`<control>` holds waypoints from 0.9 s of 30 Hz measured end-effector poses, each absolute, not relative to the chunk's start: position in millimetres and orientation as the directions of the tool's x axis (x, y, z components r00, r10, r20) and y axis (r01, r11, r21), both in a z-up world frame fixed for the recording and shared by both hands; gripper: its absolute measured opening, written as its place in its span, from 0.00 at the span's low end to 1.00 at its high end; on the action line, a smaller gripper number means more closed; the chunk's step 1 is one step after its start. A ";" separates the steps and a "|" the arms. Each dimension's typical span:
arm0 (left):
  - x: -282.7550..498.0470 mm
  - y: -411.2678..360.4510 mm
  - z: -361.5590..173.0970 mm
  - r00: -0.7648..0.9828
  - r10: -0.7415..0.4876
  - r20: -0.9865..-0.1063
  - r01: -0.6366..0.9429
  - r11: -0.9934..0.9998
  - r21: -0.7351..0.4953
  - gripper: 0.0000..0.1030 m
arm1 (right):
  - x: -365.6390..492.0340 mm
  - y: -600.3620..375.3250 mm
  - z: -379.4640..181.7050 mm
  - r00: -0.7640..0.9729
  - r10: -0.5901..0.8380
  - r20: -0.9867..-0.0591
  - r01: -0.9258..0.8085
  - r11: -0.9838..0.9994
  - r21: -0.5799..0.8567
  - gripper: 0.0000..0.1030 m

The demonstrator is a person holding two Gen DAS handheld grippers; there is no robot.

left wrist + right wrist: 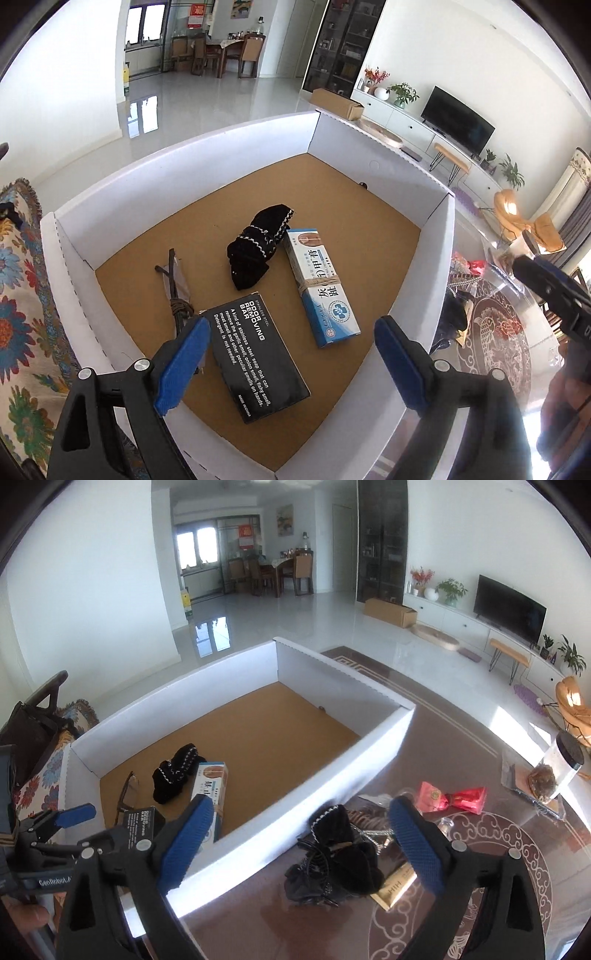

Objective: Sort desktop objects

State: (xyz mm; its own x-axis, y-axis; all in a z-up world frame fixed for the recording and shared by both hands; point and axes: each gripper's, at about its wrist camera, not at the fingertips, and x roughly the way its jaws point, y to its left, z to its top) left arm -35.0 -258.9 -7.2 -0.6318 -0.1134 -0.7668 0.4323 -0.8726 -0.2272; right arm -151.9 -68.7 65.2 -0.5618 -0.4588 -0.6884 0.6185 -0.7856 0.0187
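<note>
Right claw (299,845) spread, empty. Soft, light black fabric bundle (347,856) at 12 o'clock: pinch mid-bulk; expect sagging.

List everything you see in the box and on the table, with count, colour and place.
Box: one, white walls, brown floor, on the table.
Black carton: one, in box, near side.
Blue-white carton: one, string-tied, in box, right.
Black pouch: one, white-trimmed, box centre.
Dark sticks: one tied bundle, in box, left.
Black cloth heap: one, on table outside box.
Red packet: one, on table.
Jar: one, clear, black lid, table's far right.
Left gripper: open, over box.
Right gripper: open, over cloth heap.
</note>
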 end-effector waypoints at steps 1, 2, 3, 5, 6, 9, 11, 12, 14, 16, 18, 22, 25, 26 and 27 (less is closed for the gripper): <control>-30.2 -254.0 -1.5 -0.648 -0.119 -0.752 0.428 -0.874 -0.230 0.89 | -140.9 -47.1 65.1 -0.584 -0.457 -0.671 0.605 -0.796 0.015 0.99; -26.0 -248.0 4.9 -0.667 -0.125 -0.735 0.419 -0.879 -0.230 0.89 | -129.7 -24.0 63.5 -0.606 -0.449 -0.656 0.588 -0.809 0.010 1.00; -22.5 -240.6 11.9 -0.686 -0.132 -0.716 0.407 -0.885 -0.226 0.89 | -118.1 -0.7 59.8 -0.625 -0.435 -0.648 0.568 -0.823 0.004 1.00; -15.8 -221.9 26.8 -0.724 -0.136 -0.676 0.373 -0.902 -0.218 0.89 | -98.5 47.4 45.1 -0.648 -0.394 -0.652 0.517 -0.856 0.004 1.00; -11.2 -210.7 34.3 -0.744 -0.131 -0.655 0.352 -0.910 -0.219 0.89 | -90.5 73.4 35.4 -0.651 -0.366 -0.665 0.487 -0.873 0.004 1.00; 1.0 -172.8 52.6 -0.798 -0.073 -0.598 0.269 -0.932 -0.245 0.89 | -69.5 142.9 -4.2 -0.627 -0.267 -0.731 0.394 -0.919 -0.002 1.00; 7.2 -142.6 62.6 -0.822 -0.010 -0.569 0.191 -0.947 -0.258 0.89 | -55.3 183.6 -31.4 -0.604 -0.195 -0.773 0.334 -0.942 -0.023 1.00; 8.1 -126.9 65.3 -0.828 0.025 -0.560 0.146 -0.955 -0.257 0.89 | -48.4 200.4 -43.4 -0.595 -0.162 -0.787 0.305 -0.952 -0.035 1.00; 7.3 -94.5 67.1 -0.821 0.085 -0.565 0.063 -0.969 -0.238 0.94 | -37.4 229.0 -60.6 -0.582 -0.115 -0.805 0.254 -0.966 -0.045 1.00; 4.5 -64.5 60.0 -0.805 0.134 -0.578 -0.008 -0.976 -0.217 1.00 | -28.3 249.3 -71.0 -0.590 -0.088 -0.803 0.213 -0.976 -0.050 1.00; -1.1 -40.4 43.8 -0.777 0.179 -0.604 -0.067 -0.977 -0.203 1.00 | -22.2 261.7 -78.2 -0.595 -0.075 -0.800 0.186 -0.981 -0.047 1.00; -10.5 -4.6 -1.5 -0.699 0.208 -0.684 -0.129 -0.978 -0.165 1.00 | -19.8 263.1 -85.1 -0.587 -0.081 -0.806 0.180 -0.983 -0.032 1.00; -17.4 8.2 -36.0 -0.646 0.195 -0.738 -0.148 -0.980 -0.130 1.00 | -22.9 254.8 -85.3 -0.585 -0.083 -0.806 0.196 -0.980 -0.042 1.00; -20.6 10.8 -46.6 -0.626 0.187 -0.757 -0.153 -0.981 -0.117 1.00 | -23.6 251.1 -85.8 -0.582 -0.088 -0.808 0.202 -0.978 -0.040 1.00; -23.0 12.7 -57.6 -0.606 0.177 -0.776 -0.155 -0.982 -0.103 1.00 | -23.2 251.6 -86.5 -0.580 -0.092 -0.809 0.204 -0.978 -0.036 1.00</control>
